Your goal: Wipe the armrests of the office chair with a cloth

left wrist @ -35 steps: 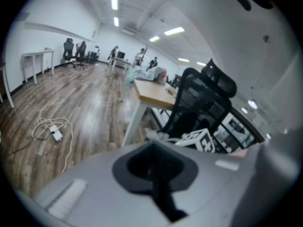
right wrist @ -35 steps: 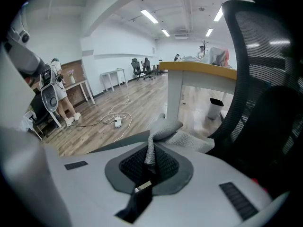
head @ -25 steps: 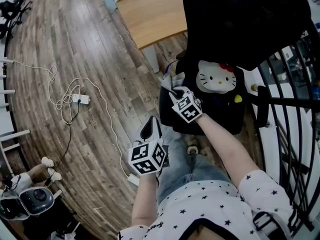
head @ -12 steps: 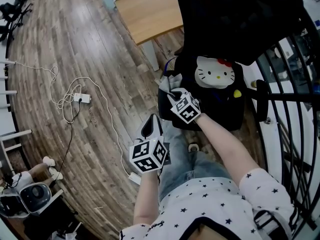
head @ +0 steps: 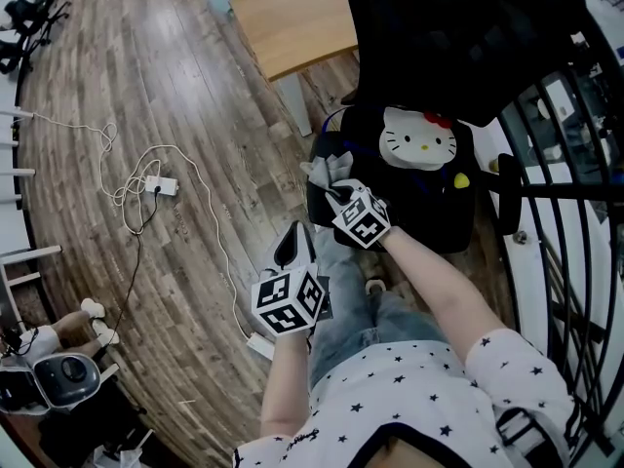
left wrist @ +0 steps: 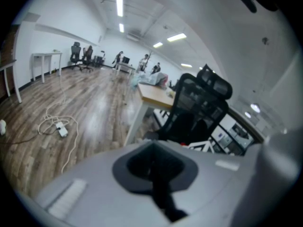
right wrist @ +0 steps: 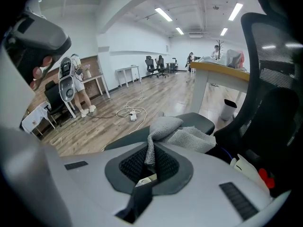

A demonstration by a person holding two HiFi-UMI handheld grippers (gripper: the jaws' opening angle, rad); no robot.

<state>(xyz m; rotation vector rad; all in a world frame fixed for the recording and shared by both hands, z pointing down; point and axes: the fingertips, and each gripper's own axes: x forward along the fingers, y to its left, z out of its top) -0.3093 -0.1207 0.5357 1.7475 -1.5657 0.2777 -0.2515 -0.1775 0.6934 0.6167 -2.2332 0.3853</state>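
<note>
Here, right tool [right wrist: 150, 163] pinches cloth [right wrist: 185, 136] on armrest [right wrist: 202, 121] (left tool [left wrist: 154, 168] closed, empty).

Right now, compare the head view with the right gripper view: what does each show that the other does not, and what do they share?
Only the head view shows the left gripper, the cat face on the cushion and the black railing. Only the right gripper view shows how the right gripper is shut on a fold of the grey cloth, and the ceiling lights. Both show the cloth on the armrest, the desk and the white cable on the floor.
</note>
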